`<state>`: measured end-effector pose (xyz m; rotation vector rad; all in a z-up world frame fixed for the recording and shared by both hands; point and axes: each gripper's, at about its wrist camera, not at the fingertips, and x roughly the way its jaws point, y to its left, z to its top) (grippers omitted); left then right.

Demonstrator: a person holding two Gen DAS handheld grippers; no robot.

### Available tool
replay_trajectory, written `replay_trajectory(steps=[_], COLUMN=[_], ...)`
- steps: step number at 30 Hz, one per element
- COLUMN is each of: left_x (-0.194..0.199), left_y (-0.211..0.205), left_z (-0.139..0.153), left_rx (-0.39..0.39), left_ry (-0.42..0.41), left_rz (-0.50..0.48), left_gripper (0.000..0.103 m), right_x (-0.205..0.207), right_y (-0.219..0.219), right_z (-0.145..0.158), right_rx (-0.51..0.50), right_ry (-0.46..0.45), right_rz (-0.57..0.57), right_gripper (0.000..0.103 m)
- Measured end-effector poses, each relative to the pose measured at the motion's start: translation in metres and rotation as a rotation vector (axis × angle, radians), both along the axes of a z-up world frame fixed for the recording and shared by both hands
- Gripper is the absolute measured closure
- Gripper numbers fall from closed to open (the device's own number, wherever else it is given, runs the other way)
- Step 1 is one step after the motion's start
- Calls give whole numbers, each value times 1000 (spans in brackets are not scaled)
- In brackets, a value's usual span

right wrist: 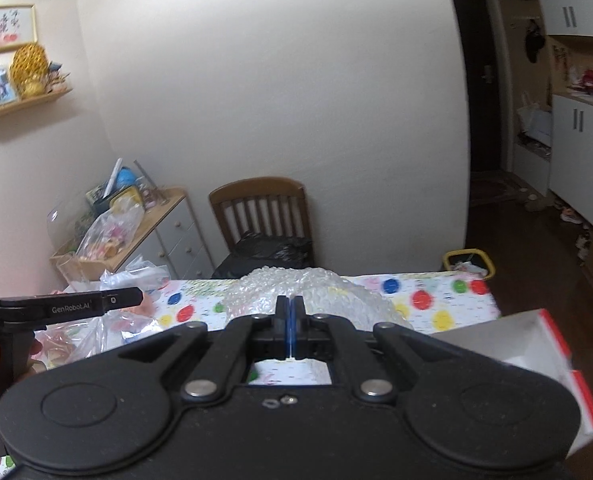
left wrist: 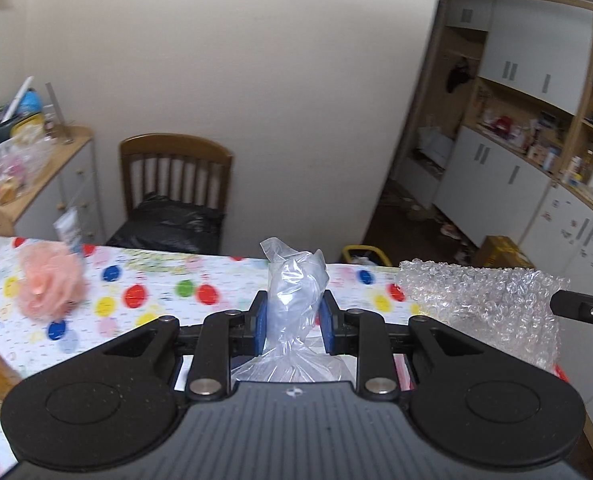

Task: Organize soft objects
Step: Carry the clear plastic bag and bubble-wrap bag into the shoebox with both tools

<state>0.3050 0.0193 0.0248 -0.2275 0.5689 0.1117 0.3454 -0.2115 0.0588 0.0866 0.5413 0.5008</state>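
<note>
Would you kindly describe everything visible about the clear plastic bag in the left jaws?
The clear plastic bag is thin, crinkled, translucent film, bunched into an upright twist. The left gripper has its blue-padded jaws on either side, pressing its middle. Its crumpled top pokes above them; its lower part flares out toward the camera, above the polka-dot tablecloth.

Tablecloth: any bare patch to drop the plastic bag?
Bare polka-dot tablecloth lies between the pink puff and the plastic bag in the left gripper. To its right, bubble wrap and the white box crowd the table.
</note>
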Motion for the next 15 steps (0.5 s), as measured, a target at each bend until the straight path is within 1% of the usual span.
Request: replay_trajectory(steps=[6,10,15], left_x=[10,20,38], left_y=[-60,-103,-148], left_z=[5,0,-13], left_rx=[4,5,-2], left_ry=[-6,10,54], left_rz=[-94,-155,-222], left_gripper=[78,78,78], right_x=[-7,-3,10], right_y=[-53,-80,-111], right_z=[0,-11,-32], right_rx=[-4,-5,6], right_ry=[-10,3,39], right_rz=[-69,-110,-134], right_gripper=[103,103,103])
